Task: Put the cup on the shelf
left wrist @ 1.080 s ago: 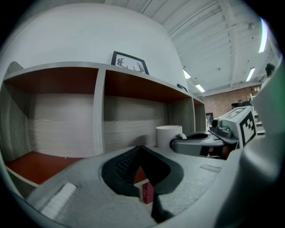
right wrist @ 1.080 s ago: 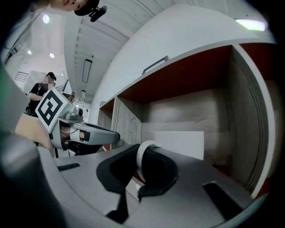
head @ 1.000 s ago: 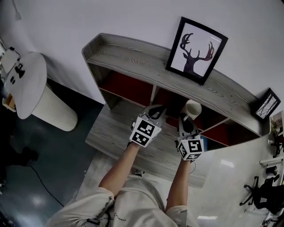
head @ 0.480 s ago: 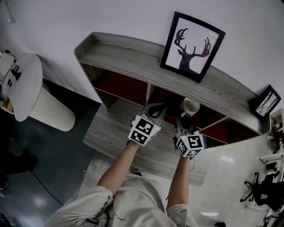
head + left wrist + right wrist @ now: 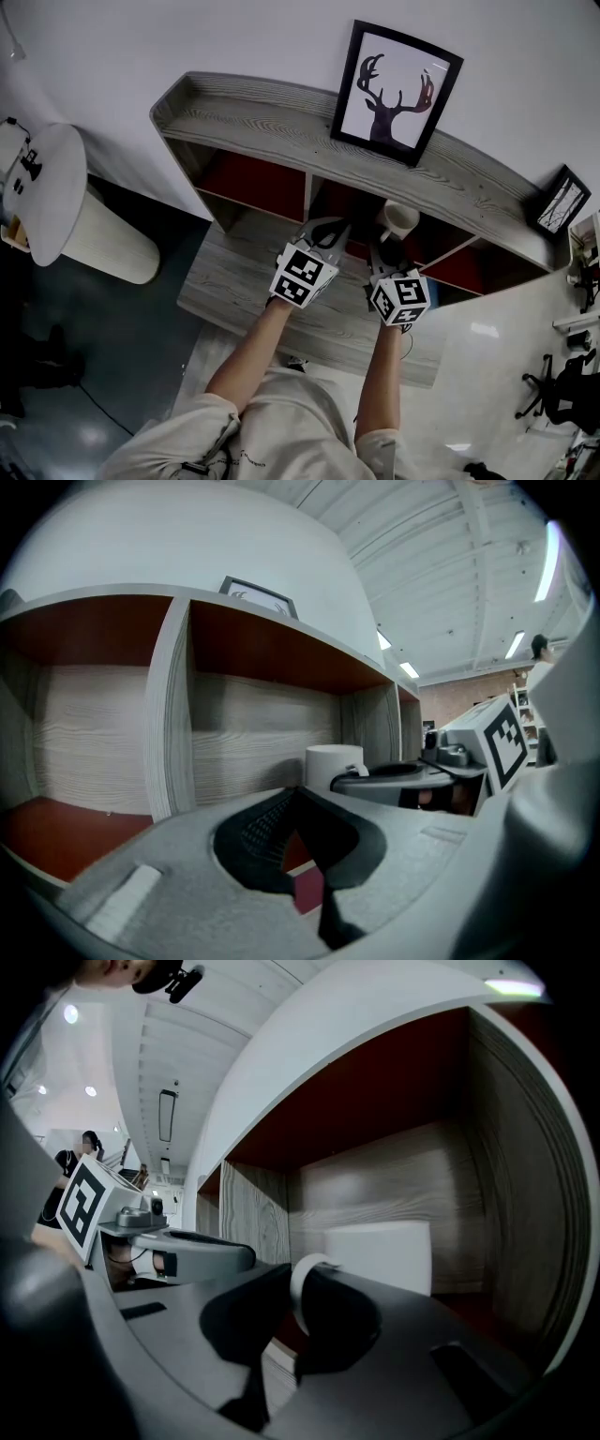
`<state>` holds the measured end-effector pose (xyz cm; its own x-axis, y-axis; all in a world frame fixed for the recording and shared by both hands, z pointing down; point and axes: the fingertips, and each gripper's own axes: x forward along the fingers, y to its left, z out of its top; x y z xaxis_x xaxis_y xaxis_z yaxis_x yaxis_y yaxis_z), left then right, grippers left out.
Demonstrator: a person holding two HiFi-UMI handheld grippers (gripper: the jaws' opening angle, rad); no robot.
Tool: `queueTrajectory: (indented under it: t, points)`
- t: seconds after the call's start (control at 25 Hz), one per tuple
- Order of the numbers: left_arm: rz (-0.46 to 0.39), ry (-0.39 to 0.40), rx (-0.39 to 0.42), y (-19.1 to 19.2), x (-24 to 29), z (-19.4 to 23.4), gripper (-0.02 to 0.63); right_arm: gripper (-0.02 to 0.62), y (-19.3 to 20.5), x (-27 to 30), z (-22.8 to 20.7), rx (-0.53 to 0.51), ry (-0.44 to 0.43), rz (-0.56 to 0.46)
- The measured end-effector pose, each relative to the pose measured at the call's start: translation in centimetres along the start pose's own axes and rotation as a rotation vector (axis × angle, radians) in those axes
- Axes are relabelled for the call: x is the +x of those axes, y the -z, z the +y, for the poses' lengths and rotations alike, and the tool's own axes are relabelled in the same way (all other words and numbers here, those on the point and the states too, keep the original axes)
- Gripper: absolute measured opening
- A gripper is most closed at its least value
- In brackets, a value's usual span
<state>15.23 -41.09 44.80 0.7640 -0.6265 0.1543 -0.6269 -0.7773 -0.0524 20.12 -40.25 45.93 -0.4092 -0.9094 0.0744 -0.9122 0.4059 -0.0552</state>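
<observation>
Cup [image 5: 397,219] sits at the mouth of a shelf [image 5: 272,120] bay, its handle [image 5: 302,1290] pinched in the right gripper [image 5: 388,253]. Left gripper [image 5: 314,878] is closed on nothing. Whether the cup's base rests down is unclear; an early release could tip it off the front edge.

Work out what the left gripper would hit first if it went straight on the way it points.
Probably the middle compartment's back panel; the left gripper aims just left of the cup, though depth is unclear.
</observation>
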Motion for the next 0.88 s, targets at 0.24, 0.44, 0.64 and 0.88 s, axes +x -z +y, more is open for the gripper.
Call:
queueTrajectory:
  t: [0.24, 0.44, 0.64, 0.88]
  points:
    - [-0.004, 0.0, -0.002, 0.1, -0.3, -0.1, 0.009, 0.072, 0.1, -0.2, 0.2, 0.0, -0.001, 0.017]
    - [-0.001, 0.003, 0.006, 0.1, -0.3, -0.3, 0.009, 0.072, 0.1, -0.8, -0.2, 0.011, 0.022, 0.002]
    - [0.002, 0.013, 0.007, 0.1, -0.2, -0.8, 0.009, 0.071, 0.1, -1.7, -1.0, 0.0, 0.048, 0.001]
    - [0.006, 0.028, 0.009, 0.1, -0.4, -1.3, 0.009, 0.064, 0.1, -2.6, -1.8, -0.012, 0.108, 0.002]
